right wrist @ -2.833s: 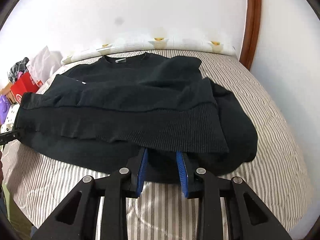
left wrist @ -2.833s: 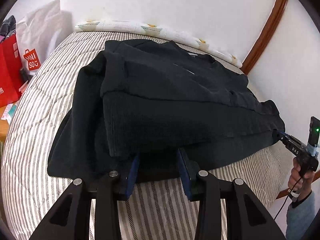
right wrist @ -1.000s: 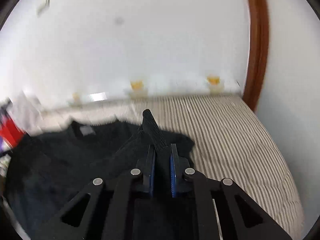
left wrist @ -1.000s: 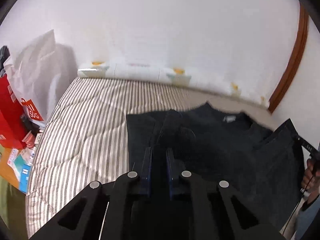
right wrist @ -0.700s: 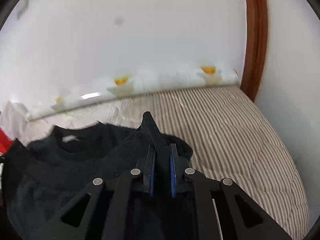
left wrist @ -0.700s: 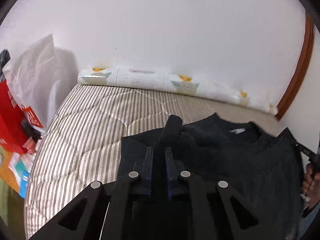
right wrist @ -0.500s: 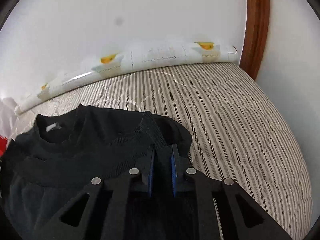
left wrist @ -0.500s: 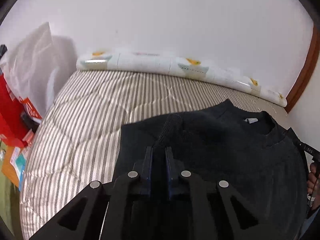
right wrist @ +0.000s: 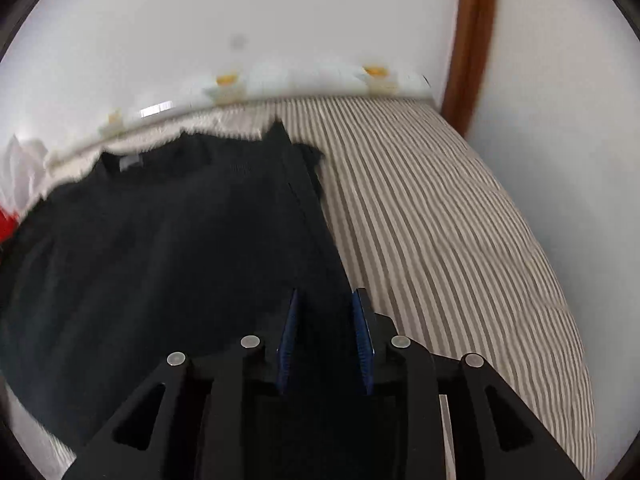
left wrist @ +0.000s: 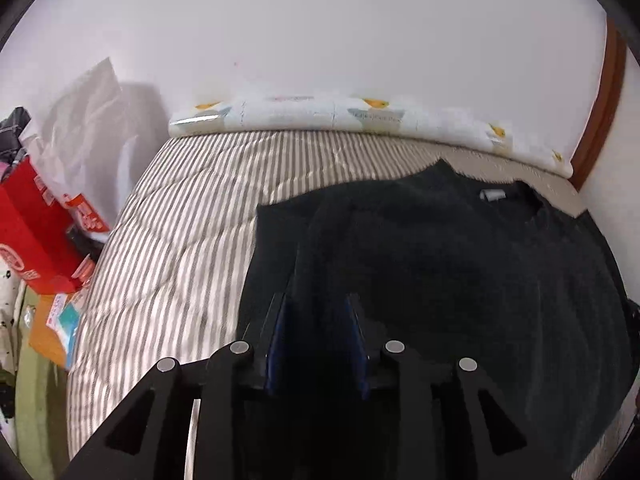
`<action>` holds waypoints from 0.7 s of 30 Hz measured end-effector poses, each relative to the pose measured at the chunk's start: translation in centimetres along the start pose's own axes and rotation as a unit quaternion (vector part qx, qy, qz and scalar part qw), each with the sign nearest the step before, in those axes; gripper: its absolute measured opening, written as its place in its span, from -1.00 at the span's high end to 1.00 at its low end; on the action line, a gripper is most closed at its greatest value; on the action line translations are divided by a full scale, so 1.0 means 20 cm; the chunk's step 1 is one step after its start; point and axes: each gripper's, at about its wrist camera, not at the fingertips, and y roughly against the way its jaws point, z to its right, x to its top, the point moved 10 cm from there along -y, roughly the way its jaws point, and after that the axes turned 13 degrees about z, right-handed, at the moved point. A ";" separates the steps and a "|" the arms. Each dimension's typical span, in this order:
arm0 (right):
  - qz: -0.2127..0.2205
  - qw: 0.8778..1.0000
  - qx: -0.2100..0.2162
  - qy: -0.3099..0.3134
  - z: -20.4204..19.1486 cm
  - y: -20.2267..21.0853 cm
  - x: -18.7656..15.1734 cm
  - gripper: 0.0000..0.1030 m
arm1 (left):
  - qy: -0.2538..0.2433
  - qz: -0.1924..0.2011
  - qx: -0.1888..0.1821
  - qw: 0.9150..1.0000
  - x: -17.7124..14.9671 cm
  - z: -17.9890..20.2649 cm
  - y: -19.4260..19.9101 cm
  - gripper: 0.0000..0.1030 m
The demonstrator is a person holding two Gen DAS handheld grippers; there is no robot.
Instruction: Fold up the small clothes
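Observation:
A black knit sweater [left wrist: 440, 264] lies folded on the striped bed, its neckline and grey label at the far side. It also shows in the right wrist view [right wrist: 168, 240]. My left gripper [left wrist: 316, 308] is open over the sweater's left edge, with dark cloth lying between its blue pads. My right gripper [right wrist: 324, 304] is open over the sweater's right edge, cloth likewise between the pads. The sweater's near part is hidden under both grippers.
The striped quilt [left wrist: 188, 232] covers the bed [right wrist: 440, 216]. A white patterned roll [left wrist: 320, 114] lies along the wall. A red box [left wrist: 28, 224] and white bag [left wrist: 84, 120] stand left of the bed. A brown door frame [right wrist: 468, 44] is at right.
Both grippers carried the sweater's hem toward the neckline, lowered it, then opened; the jaws were shut on the cloth half a second ago and are now apart.

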 end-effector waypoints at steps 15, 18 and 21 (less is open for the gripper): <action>0.056 0.994 0.041 0.082 -0.71 0.47 0.01 -0.05 | 0.069 -0.014 -0.056 0.996 -0.49 -0.25 0.55 0.32; 0.057 0.987 0.081 0.130 -1.07 0.48 -0.04 -0.06 | 0.093 -0.016 -0.075 0.993 -0.60 -0.31 0.67 0.28; 0.056 0.978 0.118 0.163 -1.38 0.49 -0.11 -0.10 | 0.116 -0.018 -0.078 0.990 -0.70 -0.38 0.75 0.07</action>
